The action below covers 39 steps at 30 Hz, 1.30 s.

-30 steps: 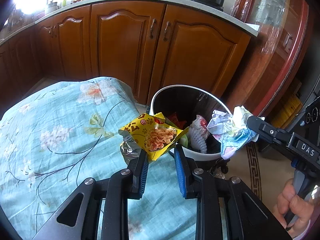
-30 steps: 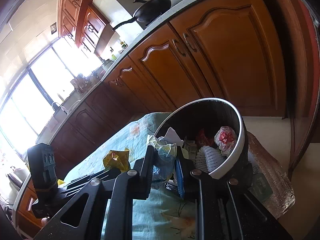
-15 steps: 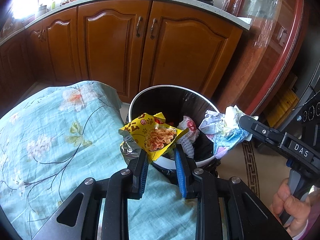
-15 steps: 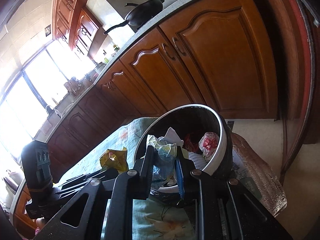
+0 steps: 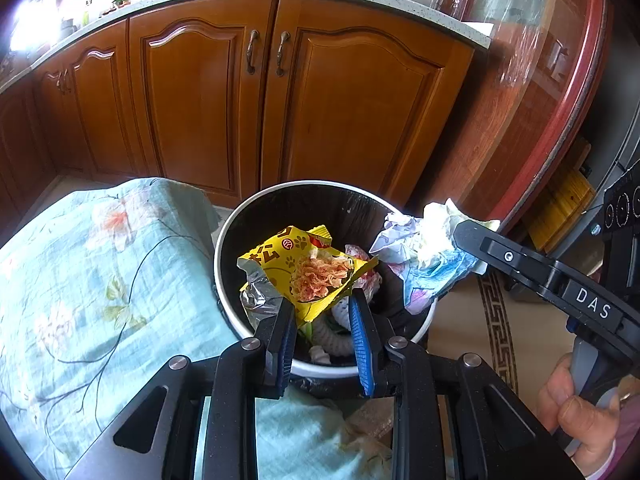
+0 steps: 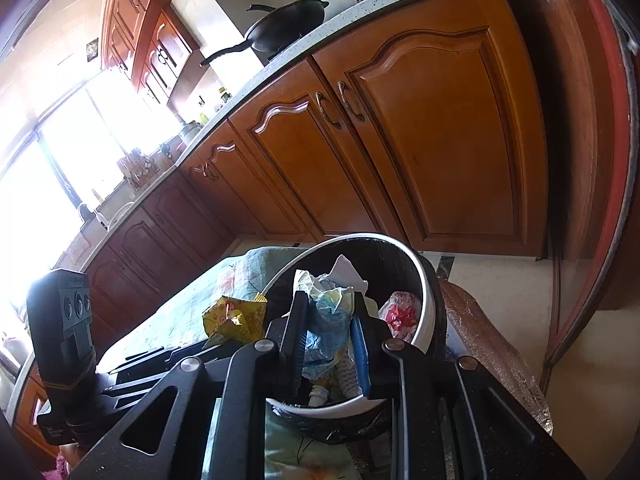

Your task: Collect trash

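My left gripper (image 5: 322, 306) is shut on a yellow snack wrapper (image 5: 306, 270) with a silver inside, held above the open mouth of the round white-rimmed trash bin (image 5: 224, 240). My right gripper (image 6: 330, 308) is shut on a crumpled wad of white and blue paper (image 6: 326, 306), also over the bin (image 6: 430, 312); in the left wrist view that wad (image 5: 424, 248) hangs over the bin's right rim. The bin has a black liner and holds red-and-white wrappers (image 5: 366, 276) and other trash. In the right wrist view the yellow wrapper (image 6: 234, 316) shows at the bin's left.
A table with a light blue floral cloth (image 5: 92, 280) lies left of the bin. Wooden kitchen cabinets (image 5: 260, 92) stand behind it, with a wok (image 6: 288, 26) and pot on the counter. A plastic-wrapped wooden frame (image 5: 552, 92) rises at right. A hand (image 5: 580, 412) grips the right tool.
Both grippers have moved over the bin with their trash. The yellow wrapper went from above the cloth's edge to above the bin's opening; the paper wad came inward over the right rim.
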{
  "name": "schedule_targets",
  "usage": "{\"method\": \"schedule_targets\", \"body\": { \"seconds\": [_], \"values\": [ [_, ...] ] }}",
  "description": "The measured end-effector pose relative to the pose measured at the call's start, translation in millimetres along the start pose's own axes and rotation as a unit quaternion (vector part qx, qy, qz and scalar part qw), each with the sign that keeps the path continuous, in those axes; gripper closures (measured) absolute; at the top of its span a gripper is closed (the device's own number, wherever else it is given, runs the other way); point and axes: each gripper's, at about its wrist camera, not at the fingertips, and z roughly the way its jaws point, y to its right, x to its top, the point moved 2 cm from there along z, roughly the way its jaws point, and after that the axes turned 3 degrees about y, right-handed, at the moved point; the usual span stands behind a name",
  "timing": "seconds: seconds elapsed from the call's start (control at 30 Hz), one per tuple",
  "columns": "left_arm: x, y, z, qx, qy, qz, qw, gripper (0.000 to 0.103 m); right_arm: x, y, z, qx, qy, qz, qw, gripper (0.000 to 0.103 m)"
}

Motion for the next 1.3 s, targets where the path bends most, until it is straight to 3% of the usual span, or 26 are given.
{"method": "schedule_targets", "body": {
  "seconds": [0.93, 1.03, 1.1, 1.13, 1.3],
  "values": [
    [23, -3, 67, -0.001, -0.057, -0.008, 0.9984, 0.076, 9, 10, 43, -0.03, -0.053, -0.014, 0.998, 0.079],
    [23, -4, 70, 0.002, -0.064, -0.013, 0.9978, 0.066, 10, 12, 44, -0.028, -0.056, -0.008, 0.998, 0.067],
    [23, -5, 68, 0.002, -0.062, -0.015, 0.998, 0.056, 12, 15, 43, -0.02, -0.054, 0.0, 0.998, 0.043],
    [23, -6, 67, 0.002, -0.059, -0.016, 0.9981, 0.051, 12, 16, 42, -0.019, -0.05, 0.004, 0.999, 0.039],
    [22, -9, 58, 0.004, -0.05, -0.02, 0.9985, 0.046, 13, 16, 36, -0.015, -0.043, 0.009, 0.999, 0.038]
  ]
}}
